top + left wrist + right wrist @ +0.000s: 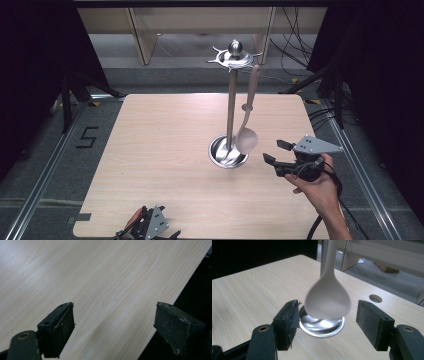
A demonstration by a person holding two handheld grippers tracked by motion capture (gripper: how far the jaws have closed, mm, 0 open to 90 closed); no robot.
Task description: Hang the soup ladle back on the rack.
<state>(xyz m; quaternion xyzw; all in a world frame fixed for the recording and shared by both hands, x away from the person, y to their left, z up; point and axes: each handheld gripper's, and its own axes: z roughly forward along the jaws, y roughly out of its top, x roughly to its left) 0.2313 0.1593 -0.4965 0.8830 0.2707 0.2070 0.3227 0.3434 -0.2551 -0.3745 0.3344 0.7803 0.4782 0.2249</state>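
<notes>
**Hanging spoon within reach of spread jaws, nothing gripped**

A pale wooden table [165, 150] stands on grey floor between dark curtains, with loose cables trailing at the far right. Right of the table's centre rises a metal utensil stand [231, 105], a polished pole on a round dish base, with a hooked crown at the top. A pale spoon [247, 120] hangs from that crown, its bowl low, just above the near right rim of the base.

The right gripper [278, 154] sits near the spoon's bowl, to its right, with the jaws spread apart and empty; in the right gripper view the bowl hangs between them but farther off, untouched. The left gripper [150, 227] rests at the table's near edge, its jaws likewise spread over bare wood.

The spoon probably swings freely, so a nudge from one jaw could set it swaying out of the gap. A sideways pull might tip the tall, narrow stand, or slip the handle off its hook so the spoon drops.
</notes>
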